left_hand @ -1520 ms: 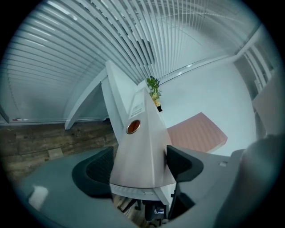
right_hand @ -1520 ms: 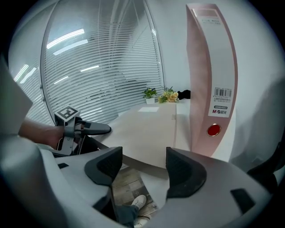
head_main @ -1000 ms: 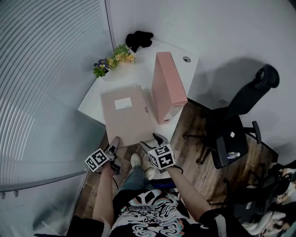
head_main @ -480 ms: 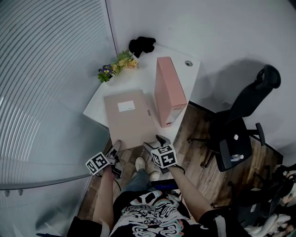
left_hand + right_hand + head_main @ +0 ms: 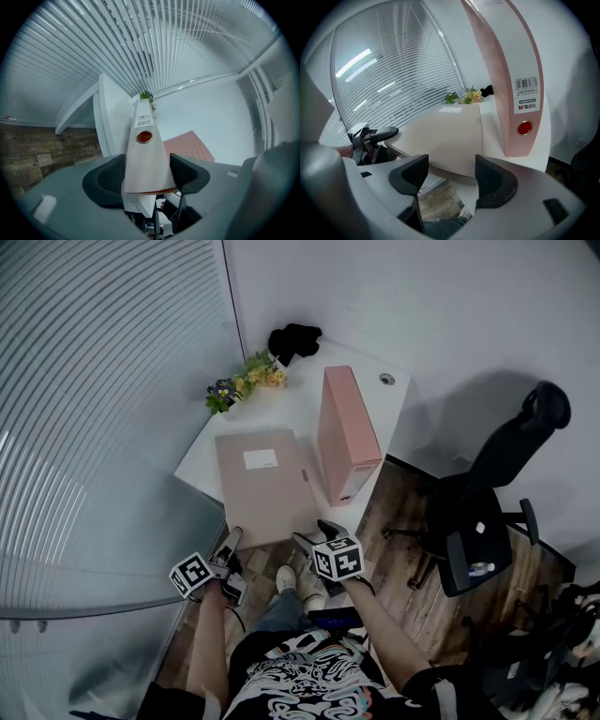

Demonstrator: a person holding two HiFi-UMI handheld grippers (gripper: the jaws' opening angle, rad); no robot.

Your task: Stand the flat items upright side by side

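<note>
Now | beige file (image 5: pixel 265 484) flat, label illegible; left gripper (image 5: pixel 146 174) jaws just closing, clamped on its spine | pink file (image 5: pixel 513 70) upright, "M&G", barcode | right gripper (image 5: pixel 446 174) jaws apart, empty.

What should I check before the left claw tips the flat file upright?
1. Left claw on beige file: jaws have just been closing, file's spine end between pads, apparently touching. Ok.
2. Grip firm enough to tip it: cannot tell.
3. Right claw free to steady: jaws apart, nothing between. Ok.
4. Pink file upright as neighbour: ok.
5. Beige file upright: not ok, lies flat, overhanging the desk's near edge.
</note>
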